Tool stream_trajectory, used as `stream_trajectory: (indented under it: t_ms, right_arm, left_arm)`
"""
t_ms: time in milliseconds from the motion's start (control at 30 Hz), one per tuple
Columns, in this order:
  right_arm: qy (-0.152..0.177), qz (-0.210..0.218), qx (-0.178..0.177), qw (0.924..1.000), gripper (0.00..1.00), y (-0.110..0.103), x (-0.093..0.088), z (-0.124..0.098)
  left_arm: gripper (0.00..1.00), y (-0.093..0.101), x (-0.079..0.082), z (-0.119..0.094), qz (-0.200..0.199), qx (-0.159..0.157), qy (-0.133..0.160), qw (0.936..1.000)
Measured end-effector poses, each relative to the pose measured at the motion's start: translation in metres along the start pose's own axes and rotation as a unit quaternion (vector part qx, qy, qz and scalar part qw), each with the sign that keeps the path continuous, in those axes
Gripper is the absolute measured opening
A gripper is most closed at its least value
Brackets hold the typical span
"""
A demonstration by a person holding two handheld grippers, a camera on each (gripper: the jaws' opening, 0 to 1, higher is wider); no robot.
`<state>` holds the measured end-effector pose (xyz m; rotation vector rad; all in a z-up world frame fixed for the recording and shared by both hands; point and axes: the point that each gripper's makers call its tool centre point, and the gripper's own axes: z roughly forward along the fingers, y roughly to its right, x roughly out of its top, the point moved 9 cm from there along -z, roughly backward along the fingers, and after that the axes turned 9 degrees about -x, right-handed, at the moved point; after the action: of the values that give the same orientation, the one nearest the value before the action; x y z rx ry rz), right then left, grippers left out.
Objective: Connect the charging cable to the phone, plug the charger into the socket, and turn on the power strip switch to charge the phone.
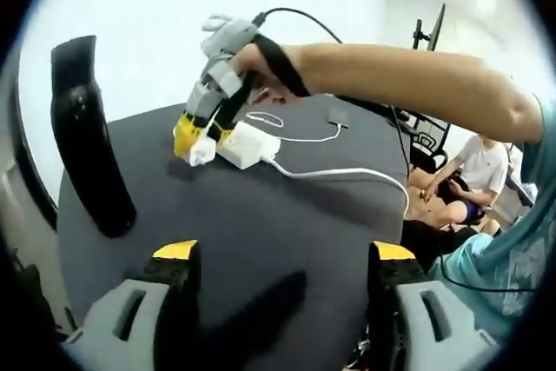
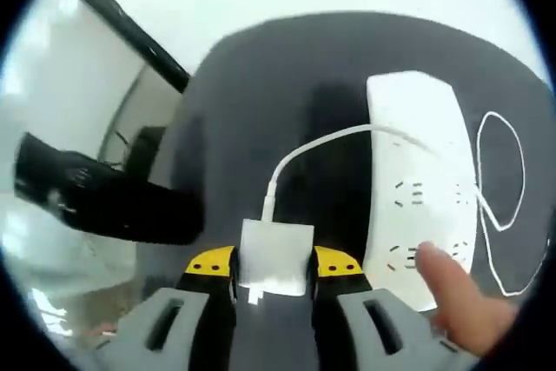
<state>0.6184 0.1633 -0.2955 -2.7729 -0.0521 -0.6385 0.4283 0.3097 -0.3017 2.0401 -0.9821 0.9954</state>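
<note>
Clamping the white charger [image 2: 276, 258] between its yellow-tipped jaws, the right hand-held gripper [image 2: 274, 268] is hovering over the dark desk [image 2: 287, 84] — the power strip [image 2: 426, 188] is lying just to its right. The left hand-held gripper [image 1: 285, 262] is gaping wide, holding nothing.

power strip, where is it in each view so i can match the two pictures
Left gripper view: the power strip lies upper centre on the dark table, beside the right gripper.
Right gripper view: the power strip runs down the right side.
Shared landmark: the white charger held in the right gripper.
</note>
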Motion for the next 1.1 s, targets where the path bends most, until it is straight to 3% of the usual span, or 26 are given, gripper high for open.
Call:
stream_trajectory:
  t_ms: [133, 200, 233, 333, 400, 567, 700, 800, 900, 1100]
  right_arm:
    - [0.048, 0.045, 0.062, 0.9959, 0.3, 0.012, 0.003, -0.022]
    - [0.081, 0.043, 0.077, 0.9928, 0.3, 0.021, 0.004, -0.032]
    - [0.116, 0.02, 0.085, 0.9894, 0.3, 0.026, 0.006, -0.039]
    - [0.144, 0.052, 0.101, 0.9831, 0.3, 0.044, 0.004, -0.057]
    - [0.18, 0.058, 0.108, 0.9759, 0.3, 0.055, 0.005, -0.065]
    - [0.25, 0.098, 0.081, 0.9598, 0.3, 0.089, -0.002, -0.074]
    - [0.322, 0.078, 0.065, 0.9412, 0.3, 0.101, -0.013, -0.076]
    - [0.387, 0.059, 0.032, 0.9196, 0.3, 0.109, -0.023, -0.075]
    - [0.428, 0.064, 0.029, 0.9012, 0.3, 0.113, -0.029, -0.071]
    - [0.438, 0.076, 0.015, 0.8954, 0.29, 0.125, -0.027, -0.049]
  left_arm:
    - [0.73, 0.0, 0.004, 0.001, 0.001, 0.002, -0.002, 1.0]
    - [0.73, 0.001, 0.005, 0.004, -0.001, 0.0, -0.005, 1.0]
    - [0.72, 0.002, 0.005, 0.004, 0.001, 0.0, -0.008, 1.0]
    - [0.7, 0.002, 0.007, 0.008, 0.007, 0.002, -0.018, 0.9998]
    - [0.7, 0.003, 0.008, 0.01, 0.005, 0.0, -0.018, 0.9998]
    - [0.7, 0.006, 0.014, 0.018, 0.012, -0.007, -0.024, 0.9996]
    - [0.69, 0.007, 0.017, 0.022, 0.013, -0.014, -0.023, 0.9996]
    - [0.69, 0.006, 0.016, 0.025, 0.017, -0.015, -0.029, 0.9993]
    - [0.69, 0.004, 0.016, 0.026, 0.014, -0.016, -0.027, 0.9994]
    - [0.69, 0.001, 0.013, 0.027, 0.011, -0.013, -0.035, 0.9992]
